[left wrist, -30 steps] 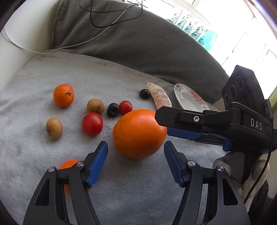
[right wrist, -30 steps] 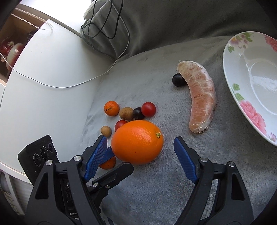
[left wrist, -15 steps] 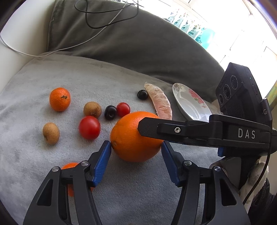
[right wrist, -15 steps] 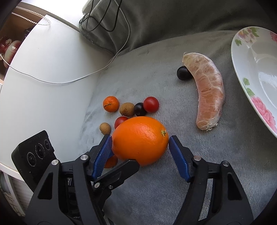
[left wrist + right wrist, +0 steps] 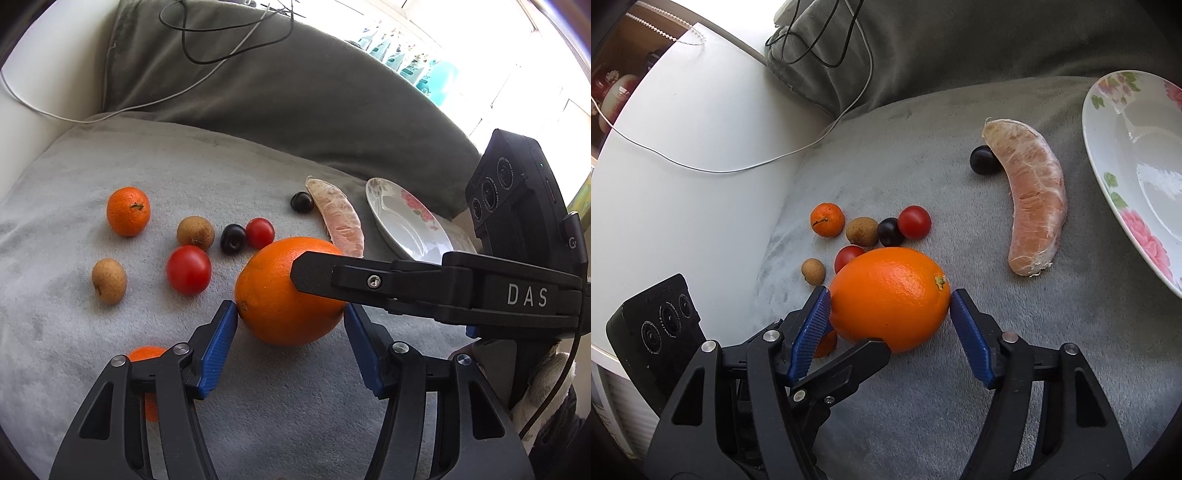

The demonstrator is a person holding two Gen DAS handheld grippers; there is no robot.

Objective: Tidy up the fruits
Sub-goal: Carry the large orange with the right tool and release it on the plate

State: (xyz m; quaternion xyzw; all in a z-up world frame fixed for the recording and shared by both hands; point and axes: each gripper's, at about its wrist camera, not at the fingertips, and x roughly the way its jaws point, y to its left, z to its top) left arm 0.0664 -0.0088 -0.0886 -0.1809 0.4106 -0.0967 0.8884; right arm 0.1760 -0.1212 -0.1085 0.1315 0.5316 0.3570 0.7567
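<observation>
Both claws close on one fruit: the left gripper [image 5: 290,319] has its blue ribbed pads against either side of the large glossy orange [image 5: 286,291], and the right gripper [image 5: 890,314] clamps the same orange [image 5: 888,297] from the other direction, pads touching its ends. One black finger of the right gripper crosses the fruit's top in the left wrist view. The orange sits on a grey plush blanket [image 5: 110,325] spread over a cushioned seat, toward its near edge.

Farther in lie a small mandarin [image 5: 128,210], two brown longans [image 5: 195,232] [image 5: 109,280], two red cherry tomatoes [image 5: 188,268] [image 5: 260,232] and a dark cherry [image 5: 233,238]. Toward the blanket's right edge, a peeled pink pomelo segment [image 5: 1036,199] touches another dark cherry [image 5: 983,159], near a white floral saucer [image 5: 1108,155]. A dark grey cushion [image 5: 295,92] with black and white cables [image 5: 207,48] backs the seat; bright windows [image 5: 480,74] lie beyond.
</observation>
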